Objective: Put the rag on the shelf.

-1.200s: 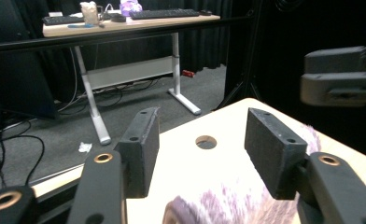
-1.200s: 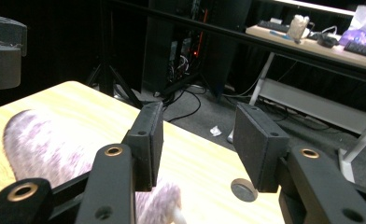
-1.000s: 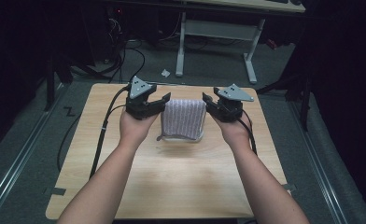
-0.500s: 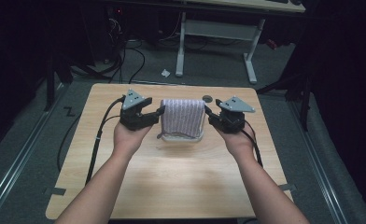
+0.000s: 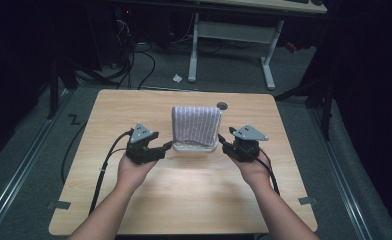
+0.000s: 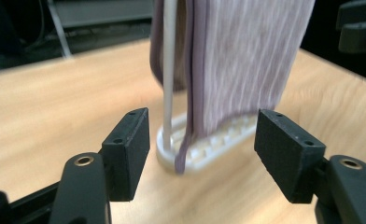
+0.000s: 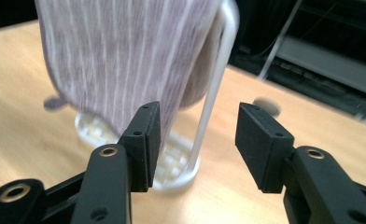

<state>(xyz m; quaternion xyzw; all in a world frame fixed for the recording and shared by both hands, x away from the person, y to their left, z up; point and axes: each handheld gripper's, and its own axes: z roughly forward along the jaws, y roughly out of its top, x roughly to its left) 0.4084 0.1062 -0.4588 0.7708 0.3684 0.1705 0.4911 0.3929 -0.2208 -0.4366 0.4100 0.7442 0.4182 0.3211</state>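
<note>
Now both jaws gape empty, the left hand-held gripper point(image 5: 167, 145) and right hand-held gripper point(image 5: 222, 141) having let go and backed off, leaving the striped purple-grey cloth point(image 5: 196, 124) draped over its white wire rack point(image 5: 194, 147) near the desk's point(image 5: 109, 110) far edge, apparently hung as intended.

Both grippers — left gripper point(image 5: 168, 145) and right gripper point(image 5: 222, 141) — have let go of the striped towel point(image 5: 196, 124) and drawn back.

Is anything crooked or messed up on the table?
Nothing stands out. The striped towel hangs neatly over the white rack, which stands upright on the table. Both tongs are open beside it.
</note>
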